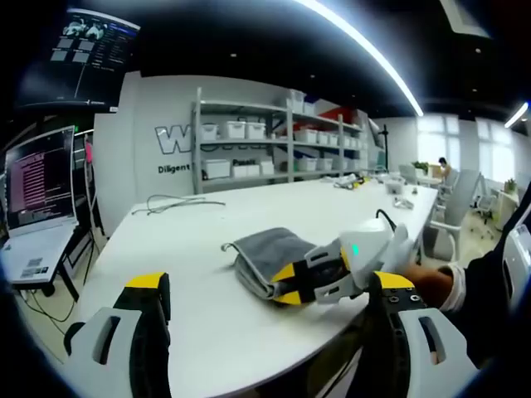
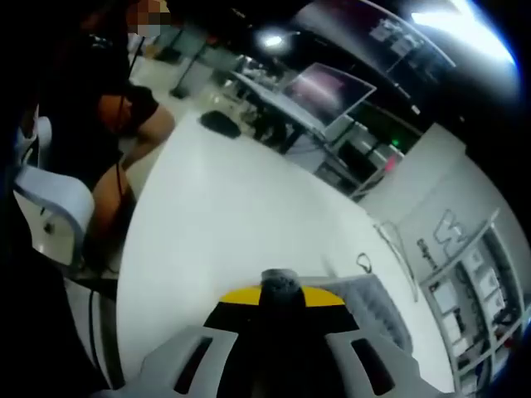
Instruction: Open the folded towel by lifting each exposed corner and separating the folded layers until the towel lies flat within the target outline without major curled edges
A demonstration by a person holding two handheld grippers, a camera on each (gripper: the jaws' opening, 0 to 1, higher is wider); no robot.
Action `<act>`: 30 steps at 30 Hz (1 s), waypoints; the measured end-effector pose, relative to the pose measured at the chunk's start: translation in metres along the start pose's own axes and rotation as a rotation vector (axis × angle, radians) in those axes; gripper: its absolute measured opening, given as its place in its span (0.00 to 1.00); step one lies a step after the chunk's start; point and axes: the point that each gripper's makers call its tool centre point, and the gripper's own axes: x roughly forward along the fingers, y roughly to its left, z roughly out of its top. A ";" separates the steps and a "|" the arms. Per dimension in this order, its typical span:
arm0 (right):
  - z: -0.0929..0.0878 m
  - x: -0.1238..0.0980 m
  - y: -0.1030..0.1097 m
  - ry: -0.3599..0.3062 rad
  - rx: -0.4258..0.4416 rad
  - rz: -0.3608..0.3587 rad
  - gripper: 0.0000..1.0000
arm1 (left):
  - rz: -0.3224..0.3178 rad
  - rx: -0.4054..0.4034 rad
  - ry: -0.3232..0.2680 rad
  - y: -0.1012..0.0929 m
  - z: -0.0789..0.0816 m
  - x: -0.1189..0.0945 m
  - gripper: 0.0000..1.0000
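Observation:
A folded grey towel (image 1: 264,255) lies on the white table (image 1: 207,240), close to its near edge. In the left gripper view my right gripper (image 1: 292,283) comes in from the right, its yellow-and-black tips shut on the towel's near edge, with a hand (image 1: 431,286) behind it. My left gripper (image 1: 270,290) stands wide open, short of the towel, its jaws far apart with nothing between them. In the right gripper view my right gripper (image 2: 280,297) has its jaws shut, with a small tuft of grey towel (image 2: 280,283) pinched at the tips. More of the towel (image 2: 373,308) lies to the right.
A loose cable (image 1: 174,201) lies on the table's far side. Shelves of white bins (image 1: 274,141) line the back wall, and a monitor (image 1: 37,178) stands at the left. A seated person (image 2: 124,124) and a dark object (image 2: 220,123) are at the table's far end.

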 end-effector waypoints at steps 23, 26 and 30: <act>0.021 -0.024 -0.030 -0.119 0.137 -0.091 0.08 | -0.004 0.009 0.004 0.000 -0.003 0.003 0.97; 0.022 -0.027 -0.031 -0.124 0.116 -0.103 0.07 | -0.005 0.010 0.003 0.000 -0.003 0.003 0.96; 0.023 -0.032 -0.035 -0.140 0.127 -0.118 0.06 | 0.002 0.007 -0.001 0.001 -0.003 0.002 0.95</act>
